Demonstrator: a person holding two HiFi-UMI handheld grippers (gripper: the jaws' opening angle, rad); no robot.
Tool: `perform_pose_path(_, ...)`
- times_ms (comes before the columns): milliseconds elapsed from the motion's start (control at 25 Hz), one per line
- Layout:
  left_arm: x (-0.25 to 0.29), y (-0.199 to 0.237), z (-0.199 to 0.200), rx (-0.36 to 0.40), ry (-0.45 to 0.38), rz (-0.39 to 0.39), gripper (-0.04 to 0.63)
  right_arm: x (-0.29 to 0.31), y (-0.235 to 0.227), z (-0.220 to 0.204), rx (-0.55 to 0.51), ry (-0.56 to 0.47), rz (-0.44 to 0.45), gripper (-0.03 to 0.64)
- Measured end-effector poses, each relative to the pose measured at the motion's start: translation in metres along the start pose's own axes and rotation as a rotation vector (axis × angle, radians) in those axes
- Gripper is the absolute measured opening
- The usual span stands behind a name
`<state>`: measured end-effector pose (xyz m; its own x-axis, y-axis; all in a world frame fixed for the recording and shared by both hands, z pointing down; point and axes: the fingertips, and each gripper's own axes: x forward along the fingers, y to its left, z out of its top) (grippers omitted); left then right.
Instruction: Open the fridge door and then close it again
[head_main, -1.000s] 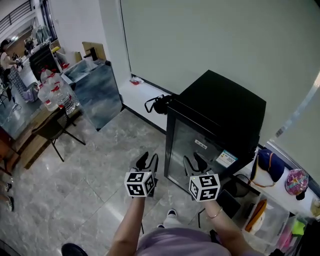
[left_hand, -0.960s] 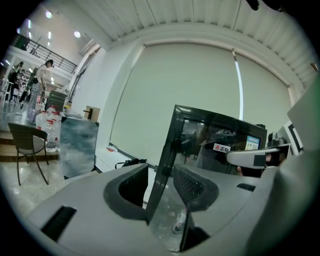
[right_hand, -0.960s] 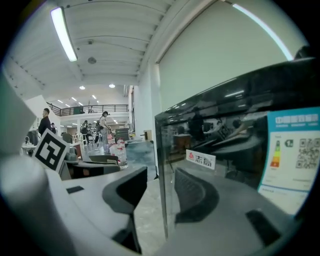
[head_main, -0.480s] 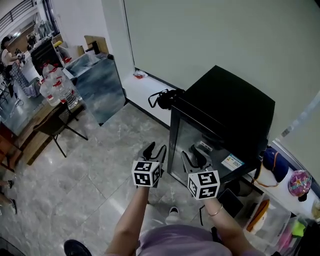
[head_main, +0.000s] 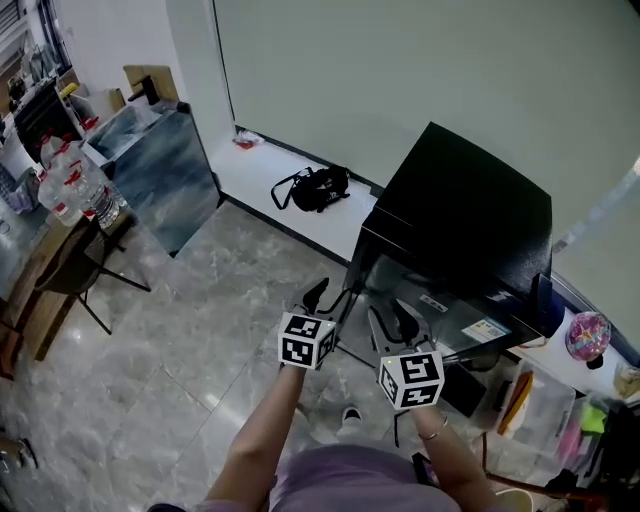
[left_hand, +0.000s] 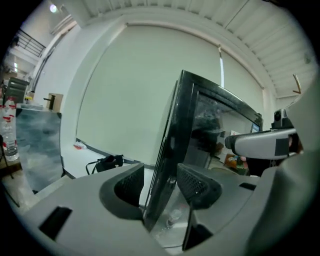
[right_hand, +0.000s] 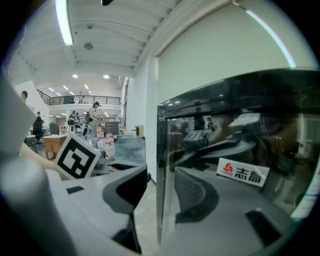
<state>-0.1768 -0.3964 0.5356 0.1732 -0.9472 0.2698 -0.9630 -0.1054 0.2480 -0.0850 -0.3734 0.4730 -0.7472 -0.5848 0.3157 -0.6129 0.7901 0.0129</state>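
Left gripper (head_main: 328, 297) shifted right onto black-framed glass fridge door (head_main: 445, 303), frame centre; jaws just widened, astride its edge. Right gripper (head_main: 392, 325): half-apart, same edge between, unclamped.

A black bag (head_main: 315, 187) lies on a white ledge (head_main: 255, 165), ahead of the left gripper (head_main: 330, 297). Far off to that gripper's left are water bottles (head_main: 75, 190), a blue-grey panel (head_main: 160, 175) and a chair (head_main: 75, 270). Right of the right gripper (head_main: 390, 322) is a pink round object (head_main: 587, 337), with a clear bin (head_main: 540, 410) just beside it.
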Motion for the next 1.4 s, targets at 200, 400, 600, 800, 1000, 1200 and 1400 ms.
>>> perform_pose_path(200, 0.021, 0.001, 0.000, 0.034, 0.035, -0.131, 0.193, 0.006, -0.003, -0.006, 0.011, 0.034, -0.101, 0.164)
perform_pose_path(400, 0.037, -0.008, -0.005, 0.076, 0.076, -0.265, 0.195, 0.003, -0.010, -0.013, 0.052, 0.065, -0.212, 0.161)
perform_pose_path(600, 0.047, -0.010, -0.002, 0.123, 0.088, -0.360, 0.190, -0.002, -0.015, -0.013, 0.075, 0.074, -0.292, 0.160)
perform_pose_path(800, 0.050, -0.019, -0.003, 0.145, 0.102, -0.461, 0.193, -0.016, -0.013, -0.019, 0.102, 0.087, -0.363, 0.158)
perform_pose_path(1000, 0.052, -0.018, -0.002, 0.138, 0.098, -0.469, 0.175, -0.030, -0.012, -0.026, 0.125, 0.096, -0.425, 0.156)
perform_pose_path(1200, 0.051, -0.020, -0.005, 0.183, 0.124, -0.473, 0.167, -0.038, -0.011, -0.030, 0.139, 0.101, -0.460, 0.156)
perform_pose_path(1400, 0.050, -0.019, -0.004, 0.183, 0.127, -0.457, 0.166, -0.038, -0.009, -0.027, 0.145, 0.099, -0.483, 0.156)
